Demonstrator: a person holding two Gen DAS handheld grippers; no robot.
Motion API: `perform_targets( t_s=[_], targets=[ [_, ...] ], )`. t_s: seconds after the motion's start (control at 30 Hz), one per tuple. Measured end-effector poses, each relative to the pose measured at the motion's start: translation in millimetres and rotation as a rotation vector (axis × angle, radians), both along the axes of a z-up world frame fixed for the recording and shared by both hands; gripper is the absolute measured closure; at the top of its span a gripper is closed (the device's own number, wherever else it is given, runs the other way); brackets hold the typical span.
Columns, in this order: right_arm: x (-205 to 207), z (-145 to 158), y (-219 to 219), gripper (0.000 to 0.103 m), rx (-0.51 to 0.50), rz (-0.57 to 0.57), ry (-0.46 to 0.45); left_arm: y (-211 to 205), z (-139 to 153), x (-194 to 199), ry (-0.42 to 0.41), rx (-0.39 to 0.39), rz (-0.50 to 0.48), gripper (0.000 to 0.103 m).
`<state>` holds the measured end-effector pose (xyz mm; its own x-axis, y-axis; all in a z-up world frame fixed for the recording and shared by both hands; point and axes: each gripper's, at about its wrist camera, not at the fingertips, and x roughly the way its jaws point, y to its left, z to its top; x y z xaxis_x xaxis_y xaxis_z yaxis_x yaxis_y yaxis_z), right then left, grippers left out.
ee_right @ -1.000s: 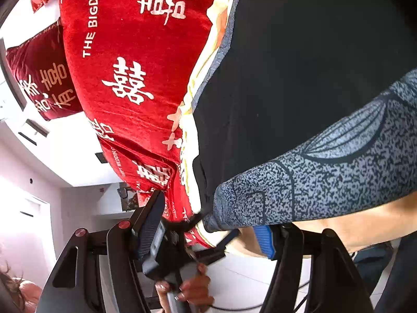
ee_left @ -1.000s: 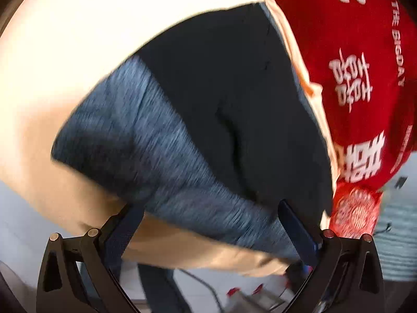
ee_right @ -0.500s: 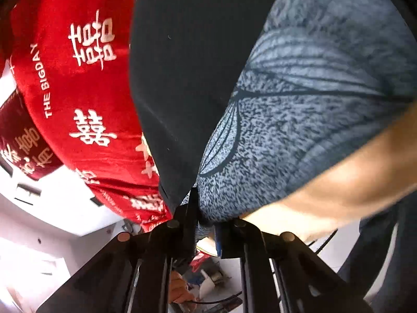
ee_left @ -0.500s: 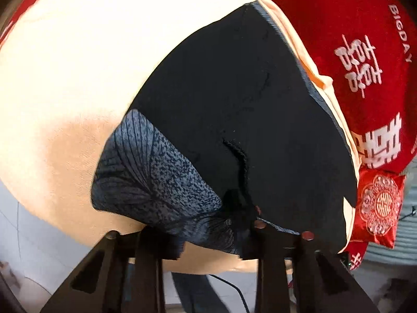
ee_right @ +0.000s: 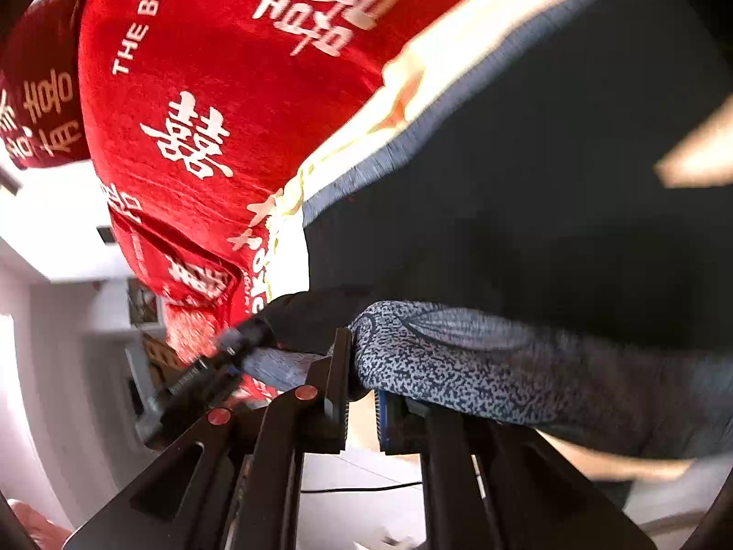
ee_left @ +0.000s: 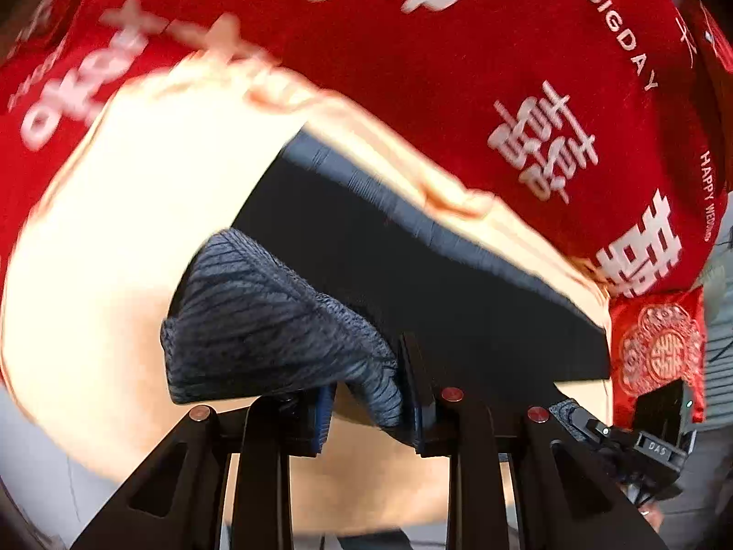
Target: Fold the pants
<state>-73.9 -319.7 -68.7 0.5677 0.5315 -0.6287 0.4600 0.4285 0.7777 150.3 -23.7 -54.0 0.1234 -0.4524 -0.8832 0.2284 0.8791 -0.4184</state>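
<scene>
- Pinching a bunched grey patterned hem of the pants (ee_left: 458,284), the left gripper (ee_left: 366,405) had its jaws clamped on the cloth.
- The right gripper (ee_right: 362,394) likewise bit the speckled hem at its own corner, jaws nearly together with fabric between them.
- Both had just closed, cloth caught in each.
- Beyond the held edge, the dark body of the pants lay flat on a cream sheet (ee_left: 128,211), its grey waistband at the far side near a red blanket (ee_left: 504,46).
- Risk, as I judged it: the left grip held only a gathered fold, so a quick pull could slip it free.
- Uneven travel of the two hands would likely skew the fold and leave the hem crooked against the waistband.
</scene>
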Motion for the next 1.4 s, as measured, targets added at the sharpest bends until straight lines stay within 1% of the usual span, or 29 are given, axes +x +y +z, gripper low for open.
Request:
perform_targets(
  t_s=[0.07, 0.13, 0.17, 0.27, 0.3, 0.33, 0.4, 0.47, 0.5, 0.53, 0.57, 0.6, 0.63, 0.67, 0.73, 0.77, 0.8, 0.83, 0.87, 0.93, 1.03, 1.07, 1.1, 1.13, 1.17, 1.27, 1.33, 1.37, 1.4],
  targets=[
    [32, -2, -16, 0.091, -0.006, 0.041, 0.029, -25, -3, 27, -0.019, 0.012, -0.005, 0.075],
    [59, -12, -35, 0.09, -0.004, 0.071, 0.058, -44, -13, 50, -0.031, 0.029, -0.001, 0.075],
    [79, -23, -48, 0.09, 0.009, 0.089, 0.078, -51, -20, 61, -0.036, 0.042, 0.0, 0.075],
    [118, -56, -71, 0.09, 0.025, 0.1, 0.133, -77, -55, 95, -0.042, 0.108, 0.008, 0.075],
    [129, -69, -77, 0.09, 0.03, 0.107, 0.149, -83, -64, 99, -0.046, 0.129, 0.01, 0.074],
    [140, -81, -82, 0.09, 0.03, 0.11, 0.166, -90, -78, 106, -0.043, 0.166, 0.014, 0.073],
    [158, -103, -91, 0.09, 0.033, 0.118, 0.2, -97, -94, 115, -0.034, 0.211, 0.026, 0.068],
    [170, -117, -95, 0.09, 0.03, 0.125, 0.246, -100, -101, 121, -0.019, 0.229, 0.047, 0.065],
    [171, -119, -96, 0.086, 0.038, 0.124, 0.258, -98, -99, 123, -0.014, 0.227, 0.059, 0.06],
    [171, -116, -95, 0.081, 0.04, 0.13, 0.255, -98, -95, 122, -0.018, 0.226, 0.066, 0.046],
    [171, -108, -91, 0.062, 0.034, 0.15, 0.226, -93, -84, 120, -0.051, 0.241, 0.083, 0.038],
    [169, -103, -90, 0.033, 0.023, 0.165, 0.207, -90, -76, 119, -0.078, 0.253, 0.093, 0.029],
    [168, -93, -87, 0.023, 0.007, 0.184, 0.182, -84, -69, 115, -0.101, 0.26, 0.099, 0.028],
    [166, -81, -84, 0.02, -0.015, 0.199, 0.157, -80, -63, 115, -0.113, 0.265, 0.095, 0.028],
    [162, -57, -76, 0.021, -0.081, 0.225, 0.121, -77, -58, 112, -0.119, 0.289, 0.079, 0.028],
    [161, -47, -70, 0.026, -0.11, 0.242, 0.099, -79, -59, 110, -0.118, 0.306, 0.064, 0.028],
    [161, -39, -62, 0.039, -0.133, 0.265, 0.076, -83, -64, 106, -0.119, 0.334, 0.04, 0.028],
    [163, -34, -51, 0.045, -0.153, 0.297, 0.068, -85, -67, 104, -0.119, 0.349, 0.031, 0.028],
    [166, -34, -41, 0.049, -0.185, 0.343, 0.08, -90, -77, 100, -0.111, 0.373, 0.023, 0.028],
    [174, -42, -27, 0.051, -0.254, 0.417, 0.118, -101, -90, 95, -0.097, 0.396, 0.014, 0.028],
    [184, -67, -14, 0.051, -0.347, 0.481, 0.172, -112, -113, 86, -0.092, 0.482, 0.011, 0.028],
    [187, -77, -13, 0.052, -0.396, 0.493, 0.197, -113, -116, 84, -0.119, 0.494, 0.014, 0.024],
    [182, -83, -21, 0.053, -0.405, 0.489, 0.203, -114, -117, 83, -0.128, 0.496, 0.011, 0.014],
    [183, -86, -26, 0.053, -0.384, 0.467, 0.194, -114, -119, 83, -0.118, 0.504, 0.008, 0.012],
    [183, -86, -36, 0.053, -0.347, 0.419, 0.182, -113, -119, 84, -0.107, 0.505, 0.011, 0.012],
    [183, -75, -55, 0.052, -0.314, 0.346, 0.183, -111, -111, 83, -0.082, 0.53, 0.024, 0.012],
    [180, -63, -61, 0.045, -0.296, 0.341, 0.167, -107, -97, 75, -0.085, 0.534, 0.04, 0.012],
    [174, -55, -63, 0.036, -0.304, 0.348, 0.153, -106, -92, 72, -0.088, 0.532, 0.042, 0.012],
    [169, -48, -65, 0.031, -0.318, 0.352, 0.145, -106, -86, 66, -0.091, 0.529, 0.041, 0.012]
  ],
)
